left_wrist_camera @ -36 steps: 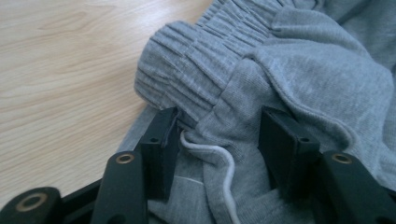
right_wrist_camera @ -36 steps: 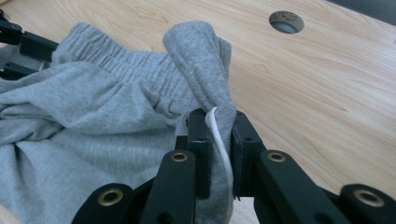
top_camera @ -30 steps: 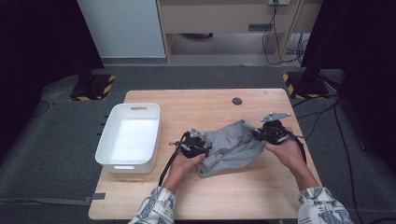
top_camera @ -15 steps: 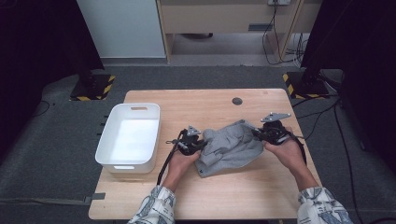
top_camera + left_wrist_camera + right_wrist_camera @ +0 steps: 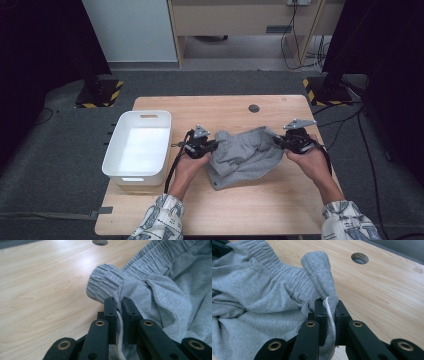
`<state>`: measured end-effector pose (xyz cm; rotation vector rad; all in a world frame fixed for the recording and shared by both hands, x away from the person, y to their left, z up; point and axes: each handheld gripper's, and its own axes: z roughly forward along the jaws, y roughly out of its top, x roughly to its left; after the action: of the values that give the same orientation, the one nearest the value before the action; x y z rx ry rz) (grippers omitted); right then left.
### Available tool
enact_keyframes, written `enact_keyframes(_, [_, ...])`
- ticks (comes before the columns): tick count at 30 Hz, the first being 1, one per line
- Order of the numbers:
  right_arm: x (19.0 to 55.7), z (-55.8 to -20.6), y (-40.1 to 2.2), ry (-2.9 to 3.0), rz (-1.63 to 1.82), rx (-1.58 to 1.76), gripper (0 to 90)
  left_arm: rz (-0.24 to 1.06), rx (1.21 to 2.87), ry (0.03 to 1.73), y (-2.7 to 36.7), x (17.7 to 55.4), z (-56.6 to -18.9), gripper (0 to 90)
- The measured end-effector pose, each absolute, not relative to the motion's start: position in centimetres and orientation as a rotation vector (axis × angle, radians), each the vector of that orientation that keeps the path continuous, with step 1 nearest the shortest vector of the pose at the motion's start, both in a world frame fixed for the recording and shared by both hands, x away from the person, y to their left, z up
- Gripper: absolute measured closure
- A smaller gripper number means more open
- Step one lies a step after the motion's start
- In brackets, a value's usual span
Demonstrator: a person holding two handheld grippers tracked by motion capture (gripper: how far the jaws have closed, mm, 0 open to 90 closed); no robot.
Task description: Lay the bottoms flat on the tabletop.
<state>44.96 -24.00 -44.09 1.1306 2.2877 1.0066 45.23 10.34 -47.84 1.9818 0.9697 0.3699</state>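
Grey sweat shorts (image 5: 245,156) with a ribbed elastic waistband lie crumpled on the wooden table (image 5: 200,106), stretched between my two grippers. My left gripper (image 5: 214,146) is shut on a folded bit of the waistband (image 5: 107,281); a white drawstring (image 5: 120,337) runs between its jaws (image 5: 119,301). At the other end my right gripper (image 5: 278,142) is shut on a pinched peak of the grey fabric (image 5: 318,270), also with a white drawstring (image 5: 329,312) between the jaws (image 5: 328,303). Both pinched ends are raised a little off the table.
A white plastic bin (image 5: 145,114) stands empty at the table's left side, close to my left hand. A round cable hole (image 5: 254,108) sits near the far edge. Bare wood lies in front of the shorts and behind them.
My left gripper has closed on the waistband and lifted it slightly, pulling that end of the shorts up. My right gripper has stayed put, still gripping its end.
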Motion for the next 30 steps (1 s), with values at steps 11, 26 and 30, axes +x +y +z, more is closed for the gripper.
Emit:
enact_keyframes(11, [44.6,-42.8,-25.4,2.219,1.050,1.150,84.6,0.465,1.956,0.950,11.3,44.8,-44.9,84.5])
enact_keyframes(26, [44.4,-40.4,-27.1,2.136,1.152,1.154,84.7,0.558,1.919,0.927,12.2,44.7,-41.2,85.2])
enact_keyframes(30, [44.4,-39.9,-27.3,2.126,1.167,1.155,84.6,0.557,1.874,0.923,12.5,44.3,-40.1,85.2])
